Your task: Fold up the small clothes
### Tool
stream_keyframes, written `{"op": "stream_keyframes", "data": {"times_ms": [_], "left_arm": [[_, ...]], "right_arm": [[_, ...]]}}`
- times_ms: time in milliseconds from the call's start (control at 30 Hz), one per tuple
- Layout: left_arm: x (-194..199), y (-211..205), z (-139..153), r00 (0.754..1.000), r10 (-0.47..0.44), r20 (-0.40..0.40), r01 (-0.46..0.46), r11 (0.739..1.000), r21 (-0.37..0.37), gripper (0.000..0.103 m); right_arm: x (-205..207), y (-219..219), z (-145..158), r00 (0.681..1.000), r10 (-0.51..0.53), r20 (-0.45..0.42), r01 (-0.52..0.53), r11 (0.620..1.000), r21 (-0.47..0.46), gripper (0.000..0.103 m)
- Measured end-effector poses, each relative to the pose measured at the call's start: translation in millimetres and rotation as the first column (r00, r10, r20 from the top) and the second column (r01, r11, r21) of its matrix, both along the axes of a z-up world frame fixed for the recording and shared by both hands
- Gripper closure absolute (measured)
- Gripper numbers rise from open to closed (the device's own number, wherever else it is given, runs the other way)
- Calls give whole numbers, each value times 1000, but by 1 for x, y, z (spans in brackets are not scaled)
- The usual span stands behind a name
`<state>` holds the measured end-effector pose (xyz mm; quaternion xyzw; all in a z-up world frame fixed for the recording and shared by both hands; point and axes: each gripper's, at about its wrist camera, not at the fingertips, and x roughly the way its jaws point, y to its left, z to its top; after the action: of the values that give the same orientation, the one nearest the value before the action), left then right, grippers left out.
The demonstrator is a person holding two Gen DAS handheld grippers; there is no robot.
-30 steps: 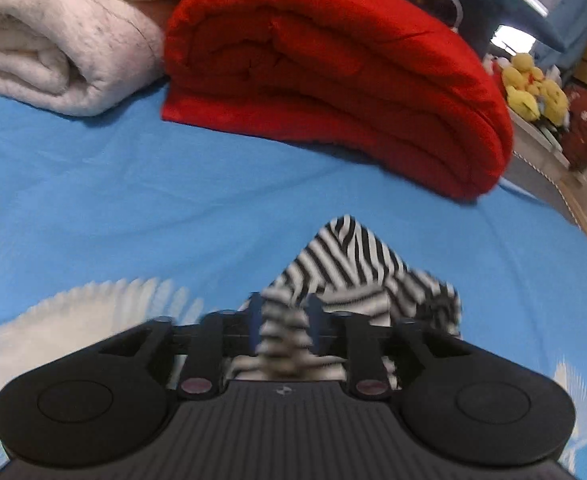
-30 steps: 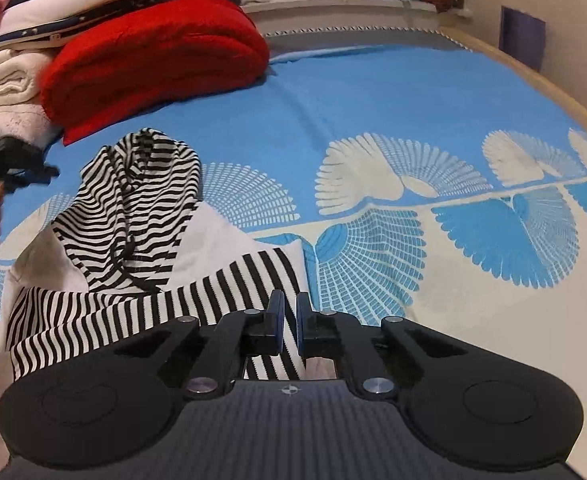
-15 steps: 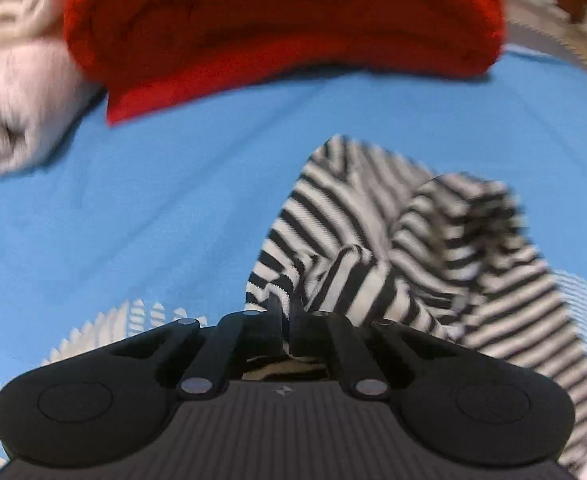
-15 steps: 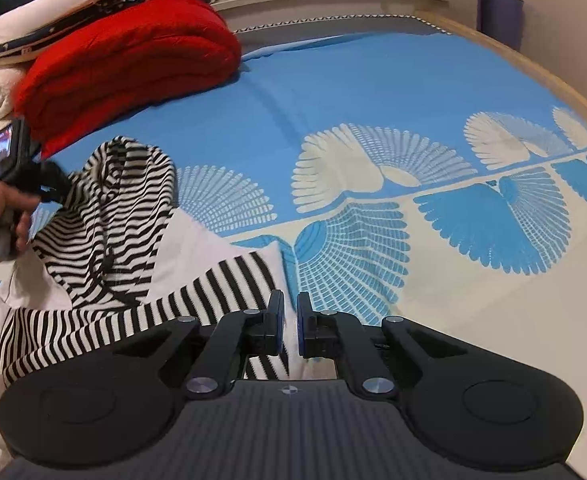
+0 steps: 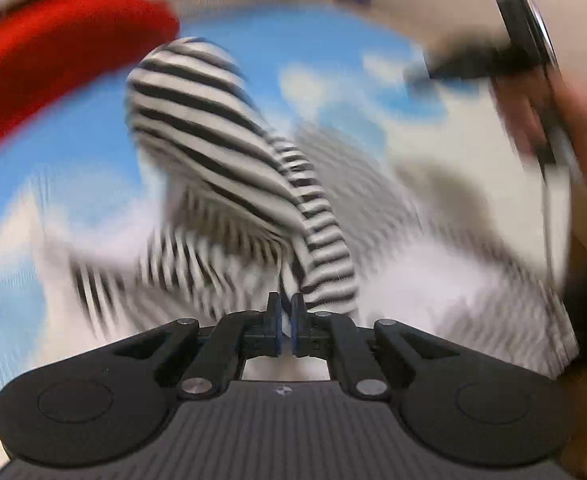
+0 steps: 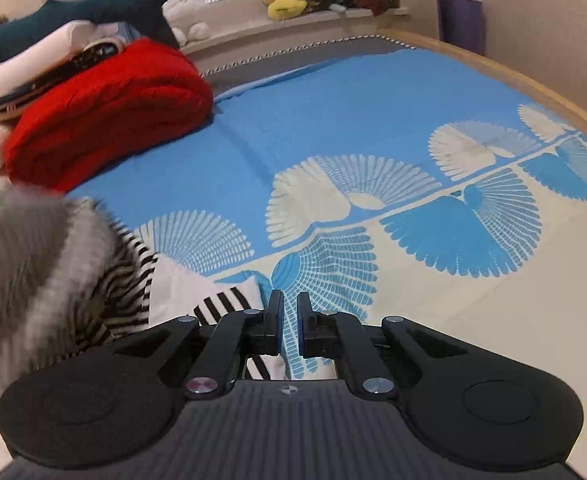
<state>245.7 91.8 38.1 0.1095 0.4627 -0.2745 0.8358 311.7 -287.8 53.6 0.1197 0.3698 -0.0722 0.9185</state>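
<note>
Right, hood fold: I judge I am carrying the hood over onto the garment's body; best done low and slow, so the fabric lands flat and does not bunch.

Left gripper (image 5: 286, 307): its fingers are pressed nearly together, with the edge of the striped hoodie (image 5: 229, 152) pinched between them; the hood rises just ahead of the tips, lifted off the bed, though this view is badly blurred.

Hoodie body: it lies spread on the blue patterned bedspread (image 6: 333, 120), below and to the left of my right tool, with the folded red blanket (image 6: 105, 108) well beyond it.

Right gripper (image 6: 289, 320): its fingers stand close, a narrow gap showing between them and nothing in it; it hovers at the hoodie's right edge, the striped sleeve (image 6: 229, 304) just beside its left finger.

Advice to myself: keep the right one ready to pin that edge.
</note>
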Motion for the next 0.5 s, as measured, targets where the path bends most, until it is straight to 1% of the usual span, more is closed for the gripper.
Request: {"op": "stream_keyframes", "data": {"times_ms": [33,67,100,133,167,200,233,267,300,333,367,400,433,467,500], "left_arm": [[-11,9,-1,999,46,-16,-46,999,-19,97],[-17,21,3,992,126,-25,-128,990,-64,92],[-18,36,7,971,233,-45,-237,962,-132,89],[-16,53,8,932,353,-79,-361,910,-204,84],[-13,67,7,877,463,-124,-480,837,-262,80],[-9,80,0,811,558,-176,-584,752,-307,79],[-2,83,-7,765,610,-208,-642,696,-322,79],[6,86,-18,720,654,-234,-693,654,-304,79],[14,87,-27,694,676,-249,-720,641,-266,79],[22,86,-36,676,689,-261,-736,640,-220,79],[29,85,-43,665,698,-267,-746,638,-190,79],[36,83,-47,658,703,-271,-752,634,-182,79],[41,83,-51,651,703,-286,-757,627,-184,79],[43,86,-55,645,700,-305,-762,619,-189,79],[45,87,-59,638,699,-324,-768,611,-192,79]], "right_arm": [[-2,-2,1,1000,-2,1,2,1000,9,95],[-3,-3,2,1000,0,2,0,1000,20,92],[-6,-3,3,1000,6,8,-7,999,35,88],[-7,-2,3,1000,14,14,-15,999,46,81],[-9,-1,3,1000,25,17,-26,998,58,79],[-9,2,3,999,41,16,-42,996,76,79],[-9,6,1,998,63,13,-63,993,97,79],[-8,11,-2,996,92,6,-92,988,125,79],[-8,15,-5,993,115,-2,-113,981,156,78],[-7,20,-8,990,140,-12,-135,971,198,76],[-5,26,-13,985,169,-25,-158,956,246,72],[-4,32,-18,980,197,-39,-178,942,285,68],[-2,39,-23,973,225,-53,-197,927,319,62],[0,46,-29,964,256,-69,-218,912,347,57],[3,56,-35,953,292,-85,-242,896,372,56]]}}
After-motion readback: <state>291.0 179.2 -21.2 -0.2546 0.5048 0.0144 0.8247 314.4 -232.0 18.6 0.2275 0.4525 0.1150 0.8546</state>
